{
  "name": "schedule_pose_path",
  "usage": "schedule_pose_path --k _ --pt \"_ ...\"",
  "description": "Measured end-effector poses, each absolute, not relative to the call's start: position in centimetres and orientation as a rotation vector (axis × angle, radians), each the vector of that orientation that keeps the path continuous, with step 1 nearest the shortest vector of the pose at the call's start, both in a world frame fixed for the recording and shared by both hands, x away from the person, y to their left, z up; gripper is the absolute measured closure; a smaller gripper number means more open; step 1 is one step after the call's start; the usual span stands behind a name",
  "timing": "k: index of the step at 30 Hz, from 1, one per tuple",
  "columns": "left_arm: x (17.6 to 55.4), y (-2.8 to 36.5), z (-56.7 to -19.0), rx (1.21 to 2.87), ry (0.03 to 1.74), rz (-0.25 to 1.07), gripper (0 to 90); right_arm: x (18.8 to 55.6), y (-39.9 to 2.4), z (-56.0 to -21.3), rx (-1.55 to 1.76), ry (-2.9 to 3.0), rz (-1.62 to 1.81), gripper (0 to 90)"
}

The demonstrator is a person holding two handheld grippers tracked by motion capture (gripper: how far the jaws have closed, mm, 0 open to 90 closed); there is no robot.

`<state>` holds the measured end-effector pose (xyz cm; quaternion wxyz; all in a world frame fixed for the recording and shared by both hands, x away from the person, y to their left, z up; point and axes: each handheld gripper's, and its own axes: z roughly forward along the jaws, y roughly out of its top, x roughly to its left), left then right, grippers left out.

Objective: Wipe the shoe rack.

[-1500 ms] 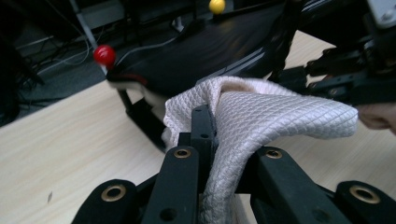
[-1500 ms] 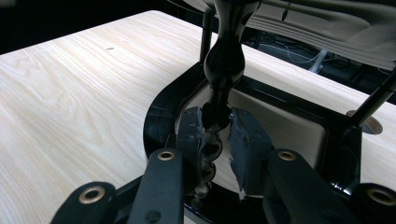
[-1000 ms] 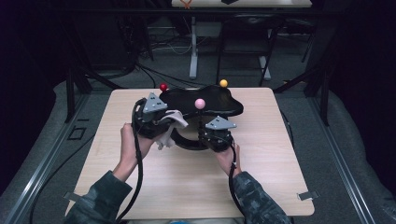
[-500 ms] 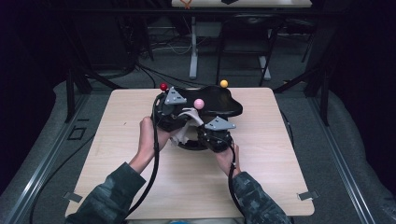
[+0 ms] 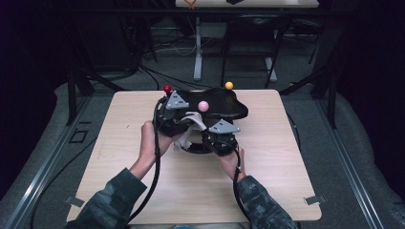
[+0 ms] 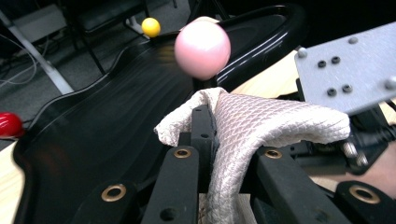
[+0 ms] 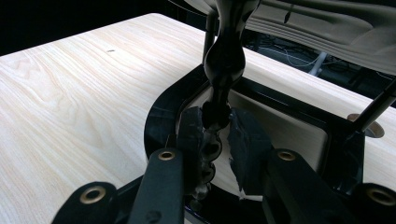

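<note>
Wooden table carries a black stand with ball-tipped pegs. Cloth is pinched by the left gripper; the stand's post is clamped by the right gripper (steadying it). Cloth should be eased onto the pink ball slowly, post held firm.

We read this as a lab or recording studio, not a home. A plain light-wood table sits centre frame on grey carpet, tape marks at its lower corners and on the floor at left. Dark curtained surroundings fill the upper left and right. Cables trail across the floor at upper centre, among metal stand legs. Another table edge shows at the top. Metal rails run along the lower left and right.
</note>
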<state>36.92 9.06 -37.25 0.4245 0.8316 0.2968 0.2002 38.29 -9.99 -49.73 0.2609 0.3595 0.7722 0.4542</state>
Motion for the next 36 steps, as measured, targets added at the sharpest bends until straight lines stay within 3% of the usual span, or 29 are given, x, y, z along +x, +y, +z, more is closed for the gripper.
schedule_pose_path --k 18,36 --pt "35.0 15.8 -37.6 1.994 0.845 0.593 82.9 38.2 -10.1 -49.6 0.991 2.086 1.202 74.5" --pt "38.2 16.4 -40.4 1.996 0.945 0.583 82.8 38.1 -12.9 -49.5 1.067 2.045 1.133 75.6"
